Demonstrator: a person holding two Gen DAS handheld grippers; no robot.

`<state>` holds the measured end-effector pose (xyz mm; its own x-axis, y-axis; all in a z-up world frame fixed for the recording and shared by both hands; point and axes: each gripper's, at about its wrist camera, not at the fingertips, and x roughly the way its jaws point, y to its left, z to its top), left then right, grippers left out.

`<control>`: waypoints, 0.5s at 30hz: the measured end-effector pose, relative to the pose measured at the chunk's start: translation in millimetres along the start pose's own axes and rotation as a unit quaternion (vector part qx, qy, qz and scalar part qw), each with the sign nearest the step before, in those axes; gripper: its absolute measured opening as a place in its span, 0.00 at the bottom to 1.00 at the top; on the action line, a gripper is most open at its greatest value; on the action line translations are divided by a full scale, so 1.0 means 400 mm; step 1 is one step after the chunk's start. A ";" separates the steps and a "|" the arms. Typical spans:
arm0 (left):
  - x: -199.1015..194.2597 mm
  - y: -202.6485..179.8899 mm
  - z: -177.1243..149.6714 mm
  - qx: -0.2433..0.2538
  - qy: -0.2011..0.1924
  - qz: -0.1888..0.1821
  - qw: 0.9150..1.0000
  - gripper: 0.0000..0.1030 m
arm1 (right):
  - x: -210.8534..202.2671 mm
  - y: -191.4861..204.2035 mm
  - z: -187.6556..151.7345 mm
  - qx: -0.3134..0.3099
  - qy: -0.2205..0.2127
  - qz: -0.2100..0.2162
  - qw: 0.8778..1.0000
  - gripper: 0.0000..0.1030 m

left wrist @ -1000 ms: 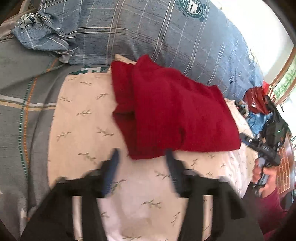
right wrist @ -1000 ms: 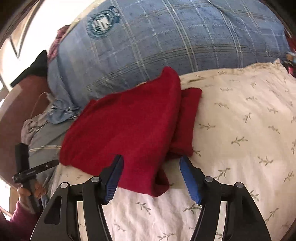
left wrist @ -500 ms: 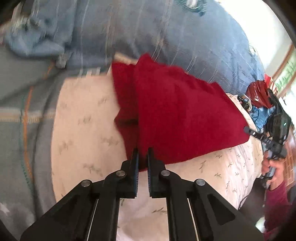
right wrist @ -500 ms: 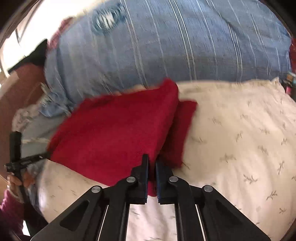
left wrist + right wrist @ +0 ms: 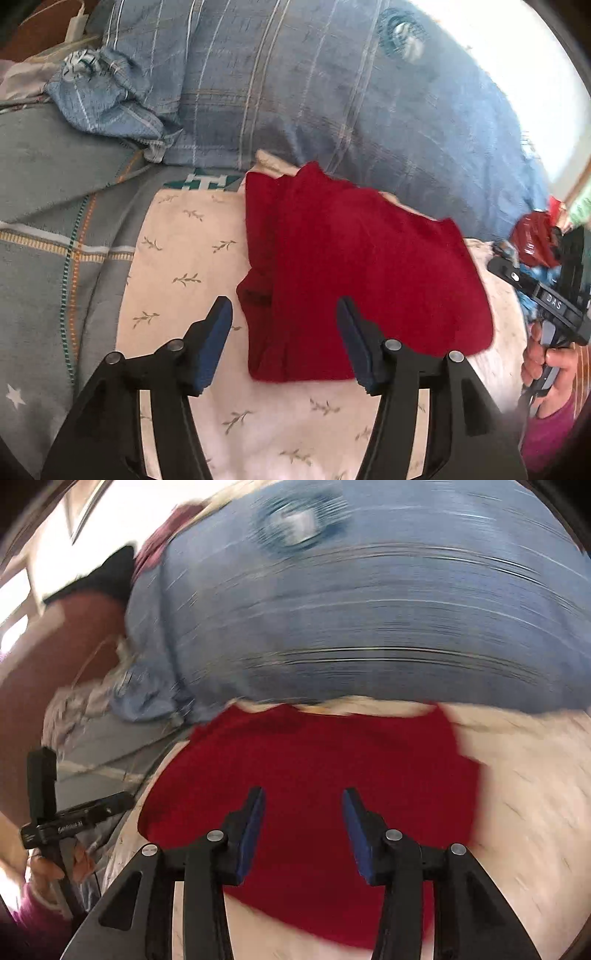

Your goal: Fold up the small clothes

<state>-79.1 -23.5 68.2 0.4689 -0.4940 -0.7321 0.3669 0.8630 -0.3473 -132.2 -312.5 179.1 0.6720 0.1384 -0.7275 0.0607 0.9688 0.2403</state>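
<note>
1. Left wrist view: my left gripper (image 5: 284, 332) is released, its blue pads wide apart and holding nothing. The near edge of the red garment (image 5: 354, 280) lies between them, on the cream leaf-print pillow (image 5: 177, 266).

2. The garment is already folded. A narrower layer shows along its left side, under the bigger top panel. Behind it is the blue checked bedding (image 5: 295, 92), and on the left the grey blanket (image 5: 48, 221).

3. Right wrist view: my right gripper (image 5: 303, 830) is also released and empty, with its fingers over the middle of the red cloth. This picture is strongly blurred, so I cannot tell if the pads touch the fabric.

4. I judge that the fold is nearly finished, or one more fold is to come.

5. Risks from here:
- If I close my left gripper on the near edge, I may take only the top layer, because the layers are thick and not aligned. Then the fold opens.
- The pillow is soft and rounded, so pressing down can make the cloth slide toward the edge.
- A fast move of my right gripper can drag the knit and wrinkle the top panel.
</note>
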 end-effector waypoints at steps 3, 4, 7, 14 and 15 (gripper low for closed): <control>0.038 0.004 -0.008 -0.006 -0.002 0.026 1.000 0.56 | 0.155 0.116 0.062 -0.026 0.035 0.015 0.999 0.41; 0.052 0.014 -0.011 -0.009 0.000 0.034 0.999 0.56 | 0.206 0.155 0.083 -0.035 0.041 0.017 0.998 0.41; 0.075 0.052 -0.013 -0.021 0.008 0.034 0.999 0.56 | 0.324 0.253 0.125 -0.066 0.059 0.017 0.996 0.39; 0.096 0.083 -0.005 -0.025 0.011 0.015 0.999 0.62 | 0.520 0.304 0.167 -0.003 0.148 0.032 0.989 0.44; 0.096 0.083 -0.005 -0.026 0.011 0.015 0.999 0.62 | 0.524 0.303 0.166 -0.002 0.150 0.029 0.988 0.43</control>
<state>-50.4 -13.6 27.5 0.4607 -0.4655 -0.7557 0.3097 0.8822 -0.3546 65.0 -179.8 98.6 0.4251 0.2485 -0.8704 0.0246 0.9581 0.2855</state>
